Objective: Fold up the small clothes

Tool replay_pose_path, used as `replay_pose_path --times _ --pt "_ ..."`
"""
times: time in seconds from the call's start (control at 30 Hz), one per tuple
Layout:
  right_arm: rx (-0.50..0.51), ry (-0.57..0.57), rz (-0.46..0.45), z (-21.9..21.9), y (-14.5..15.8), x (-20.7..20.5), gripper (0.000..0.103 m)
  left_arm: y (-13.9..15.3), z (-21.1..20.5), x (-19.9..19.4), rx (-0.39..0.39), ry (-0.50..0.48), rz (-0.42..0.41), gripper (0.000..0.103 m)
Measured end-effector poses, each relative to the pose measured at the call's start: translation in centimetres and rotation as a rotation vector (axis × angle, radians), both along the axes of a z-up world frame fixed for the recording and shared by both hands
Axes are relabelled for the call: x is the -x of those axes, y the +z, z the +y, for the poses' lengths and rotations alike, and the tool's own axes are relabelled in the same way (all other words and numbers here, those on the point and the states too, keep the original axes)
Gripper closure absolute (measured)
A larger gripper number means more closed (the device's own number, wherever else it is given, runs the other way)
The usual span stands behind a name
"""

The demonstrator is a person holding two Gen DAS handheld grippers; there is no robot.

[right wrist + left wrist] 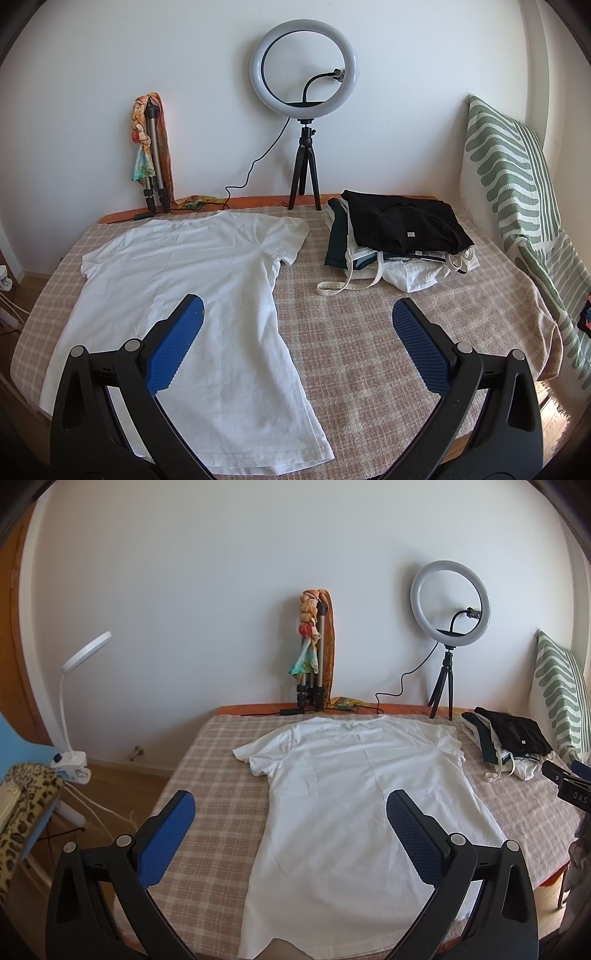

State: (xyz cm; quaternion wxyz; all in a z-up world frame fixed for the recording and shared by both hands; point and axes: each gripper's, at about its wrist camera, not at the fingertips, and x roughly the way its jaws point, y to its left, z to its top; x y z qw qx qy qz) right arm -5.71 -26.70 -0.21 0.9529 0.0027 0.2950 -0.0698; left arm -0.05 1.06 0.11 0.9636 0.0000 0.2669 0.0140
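Note:
A white T-shirt [354,797] [184,280] lies spread flat on a checked beige cover, neck toward the wall, hem toward me, both short sleeves out. My left gripper [291,805] hovers open above the shirt's left lower side, its blue pads [166,842] wide apart with nothing between them. My right gripper [299,314] hangs open over the shirt's right edge and the bare cover beside it, also holding nothing. The tip of the right gripper [569,782] shows at the far right of the left wrist view.
A pile of folded dark and white clothes [399,236] [506,738] sits right of the shirt. A ring light on a tripod [304,92] [448,627] and a folded tripod with a scarf [151,147] [314,646] stand by the wall. A green-striped cushion [517,192] leans right. A clamp lamp [77,701] stands left.

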Motion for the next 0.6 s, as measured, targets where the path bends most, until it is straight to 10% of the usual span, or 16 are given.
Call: replay_pose_path --times 0.6 --pt "-0.001 -0.003 -0.001 0.24 -0.2 -0.09 0.0 0.05 0.16 -0.02 0.001 0.001 -0.001 0.0"
